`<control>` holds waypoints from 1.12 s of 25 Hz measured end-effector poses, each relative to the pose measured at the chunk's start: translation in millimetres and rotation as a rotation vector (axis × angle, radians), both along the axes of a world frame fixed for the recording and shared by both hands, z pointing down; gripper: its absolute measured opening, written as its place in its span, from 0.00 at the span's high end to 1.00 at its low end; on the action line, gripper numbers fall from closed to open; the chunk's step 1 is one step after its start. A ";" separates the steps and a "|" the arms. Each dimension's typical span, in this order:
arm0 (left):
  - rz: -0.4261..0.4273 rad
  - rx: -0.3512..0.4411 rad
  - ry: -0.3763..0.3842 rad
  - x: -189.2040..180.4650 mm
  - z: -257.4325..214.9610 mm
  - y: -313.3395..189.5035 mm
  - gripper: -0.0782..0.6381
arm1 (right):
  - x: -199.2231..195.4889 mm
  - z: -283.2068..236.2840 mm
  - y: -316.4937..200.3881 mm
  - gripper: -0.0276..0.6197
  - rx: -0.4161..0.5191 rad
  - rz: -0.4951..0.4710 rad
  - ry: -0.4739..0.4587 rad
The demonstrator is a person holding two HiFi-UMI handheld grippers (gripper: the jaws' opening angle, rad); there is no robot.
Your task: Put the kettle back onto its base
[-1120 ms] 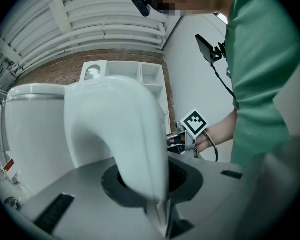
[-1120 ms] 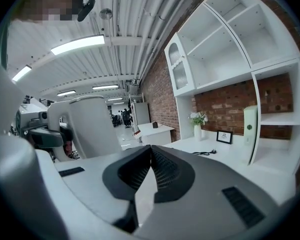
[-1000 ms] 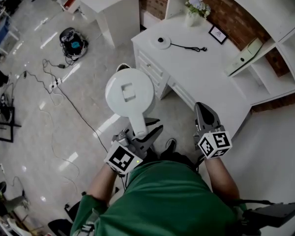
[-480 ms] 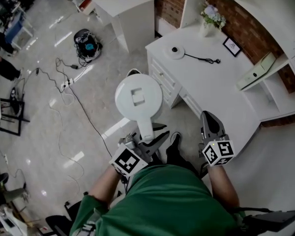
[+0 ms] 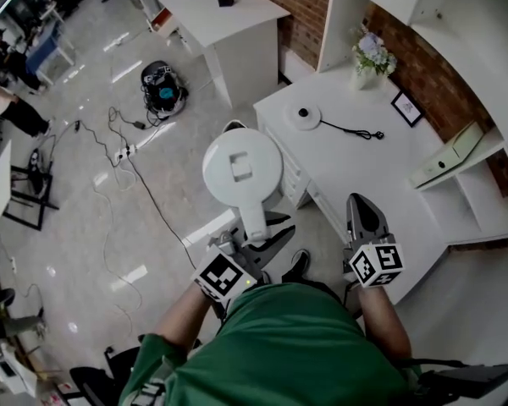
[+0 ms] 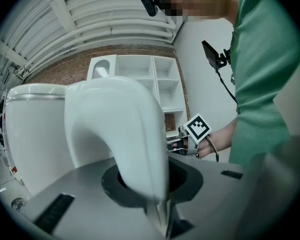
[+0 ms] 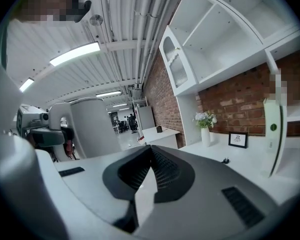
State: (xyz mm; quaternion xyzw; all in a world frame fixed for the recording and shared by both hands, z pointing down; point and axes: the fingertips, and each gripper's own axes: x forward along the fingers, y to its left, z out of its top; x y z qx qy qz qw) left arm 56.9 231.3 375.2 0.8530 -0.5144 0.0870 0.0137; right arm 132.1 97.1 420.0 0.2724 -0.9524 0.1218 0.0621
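The white kettle (image 5: 241,169) hangs over the floor just left of the white desk (image 5: 381,184). My left gripper (image 5: 256,237) is shut on its curved handle (image 6: 121,129), which fills the left gripper view in front of the kettle body (image 6: 32,134). The round white base (image 5: 306,117), with a black centre and a black cord (image 5: 351,130), lies on the desk's far left corner, beyond the kettle. My right gripper (image 5: 365,214) hovers over the desk's near edge, shut and holding nothing; its tips (image 7: 151,150) meet. In the right gripper view the kettle (image 7: 92,126) stands to the left.
A vase of flowers (image 5: 368,59), a small picture frame (image 5: 404,108) and a pale binder (image 5: 447,161) stand along the brick wall and shelves. A second white table (image 5: 229,15) is further back. Cables (image 5: 123,155) and a round black device (image 5: 162,87) lie on the floor to the left.
Both grippers and the kettle have moved forward towards the desk. The base now lies closer to the kettle. The left grip on the handle is unchanged.
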 end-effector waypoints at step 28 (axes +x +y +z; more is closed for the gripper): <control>-0.018 -0.061 -0.027 -86.2 27.0 -162.9 0.79 | -58.8 24.7 -168.3 0.92 -0.060 0.061 -0.003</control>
